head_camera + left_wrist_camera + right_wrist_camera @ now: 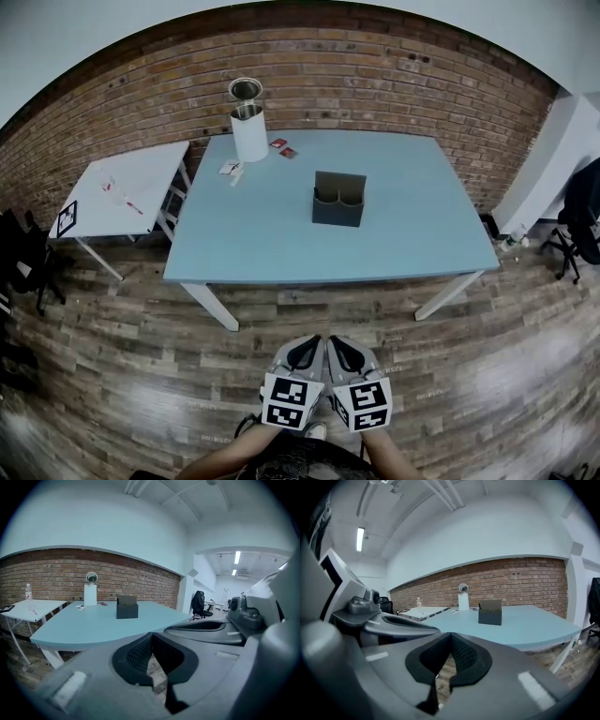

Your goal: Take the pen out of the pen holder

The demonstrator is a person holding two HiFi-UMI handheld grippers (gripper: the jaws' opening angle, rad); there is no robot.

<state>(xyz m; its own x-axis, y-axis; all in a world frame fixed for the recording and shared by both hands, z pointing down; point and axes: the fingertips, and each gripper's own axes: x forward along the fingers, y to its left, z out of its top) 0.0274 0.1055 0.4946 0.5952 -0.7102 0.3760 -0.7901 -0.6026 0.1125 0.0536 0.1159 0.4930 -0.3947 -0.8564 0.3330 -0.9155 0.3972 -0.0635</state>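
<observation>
Well back from table (262,234), left claw (151,638) and right claw (451,638) both closed, empty — holder (338,200) mid-table, pen (479,605) just a dark sliver at its edge, barely legible.

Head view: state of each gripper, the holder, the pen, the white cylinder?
Left gripper: shut, empty, held over the floor short of the table.
Right gripper: shut, empty, right beside the left one.
Holder: upright mid-table, untouched.
Pen: in the holder, end sticking up.
White cylinder: upright near the table's far edge.
</observation>
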